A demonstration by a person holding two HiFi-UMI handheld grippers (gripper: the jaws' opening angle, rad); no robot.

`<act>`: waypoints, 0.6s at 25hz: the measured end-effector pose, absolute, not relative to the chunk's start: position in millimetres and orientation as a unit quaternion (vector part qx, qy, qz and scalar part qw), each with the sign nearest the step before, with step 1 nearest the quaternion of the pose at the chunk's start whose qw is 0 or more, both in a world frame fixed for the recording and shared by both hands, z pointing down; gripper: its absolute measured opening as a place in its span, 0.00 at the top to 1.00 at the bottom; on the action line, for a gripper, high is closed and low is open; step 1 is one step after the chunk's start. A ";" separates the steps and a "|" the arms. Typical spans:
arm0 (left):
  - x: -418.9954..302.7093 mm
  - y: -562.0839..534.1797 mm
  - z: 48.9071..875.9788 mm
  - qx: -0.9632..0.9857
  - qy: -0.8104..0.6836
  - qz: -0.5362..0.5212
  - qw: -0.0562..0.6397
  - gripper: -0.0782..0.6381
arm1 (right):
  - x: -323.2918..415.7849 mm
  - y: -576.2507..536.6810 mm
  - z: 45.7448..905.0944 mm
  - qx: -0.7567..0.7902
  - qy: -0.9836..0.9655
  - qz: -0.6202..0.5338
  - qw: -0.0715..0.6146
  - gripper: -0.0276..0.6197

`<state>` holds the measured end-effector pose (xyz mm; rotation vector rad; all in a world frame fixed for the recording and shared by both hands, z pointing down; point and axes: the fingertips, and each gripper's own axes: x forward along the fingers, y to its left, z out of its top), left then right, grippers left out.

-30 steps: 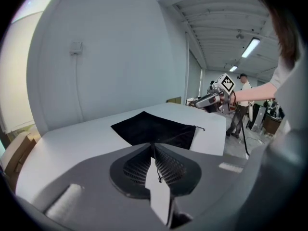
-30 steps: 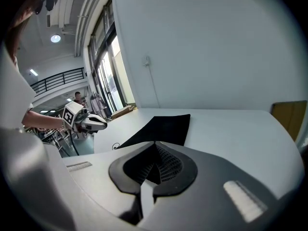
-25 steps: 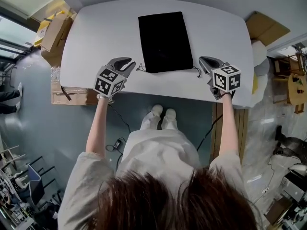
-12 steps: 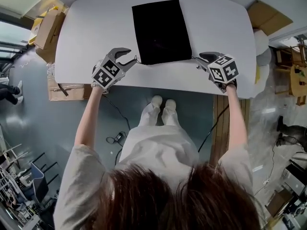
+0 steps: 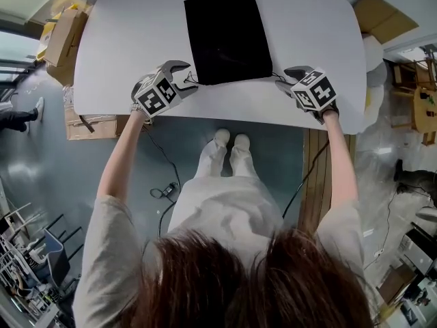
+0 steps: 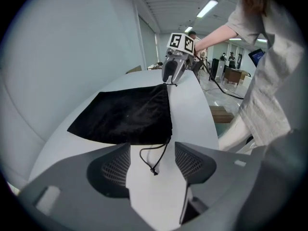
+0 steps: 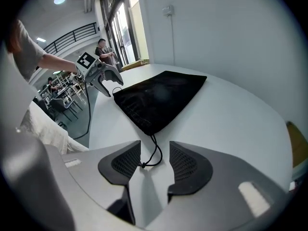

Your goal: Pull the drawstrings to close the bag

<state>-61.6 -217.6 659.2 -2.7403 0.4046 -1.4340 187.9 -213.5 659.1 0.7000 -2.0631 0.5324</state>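
A flat black drawstring bag (image 5: 225, 36) lies on the white table (image 5: 136, 39), its mouth toward the near edge. At the mouth's left corner is my left gripper (image 5: 184, 78), its jaws opening. The left cord (image 6: 155, 159) lies slack on the table between the pads, touched by neither. My right gripper (image 5: 287, 78) is at the right corner, jaws also opening. The knotted right cord (image 7: 153, 155) lies loose between its pads, its knot close to the left one. The bag (image 6: 125, 117) (image 7: 159, 97) shows in both gripper views, with the opposite gripper (image 6: 172, 73) (image 7: 107, 81) beyond it.
Both grippers hover near the table's near edge (image 5: 225, 118). Cardboard boxes (image 5: 65, 36) stand on the floor left of the table, and more cardboard (image 5: 386, 19) is at the right. A cable (image 5: 164, 190) lies on the floor by the person's feet.
Both grippers' jaws have gone from nearly shut to wide apart, and the cords now lie loose. Both grippers have come in closer to the bag's mouth corners.
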 end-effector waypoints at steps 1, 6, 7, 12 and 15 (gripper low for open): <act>-60.9 -218.7 660.7 -0.878 0.127 -0.462 0.008 0.51 | 188.1 -214.1 661.0 0.279 -0.827 0.213 0.440 0.64; -56.4 -220.6 665.2 -0.874 0.120 -0.470 -0.014 0.49 | 188.9 -218.4 668.1 0.273 -0.819 0.201 0.463 0.64; -55.7 -220.6 666.5 -0.874 0.118 -0.471 -0.018 0.49 | 188.7 -219.3 669.0 0.273 -0.818 0.200 0.465 0.64; -56.2 -220.4 672.6 -0.872 0.111 -0.474 -0.050 0.48 | 188.8 -222.0 672.2 0.271 -0.816 0.198 0.471 0.65; -57.4 -219.9 673.6 -0.871 0.110 -0.473 -0.068 0.49 | 189.0 -223.7 671.9 0.270 -0.815 0.193 0.475 0.67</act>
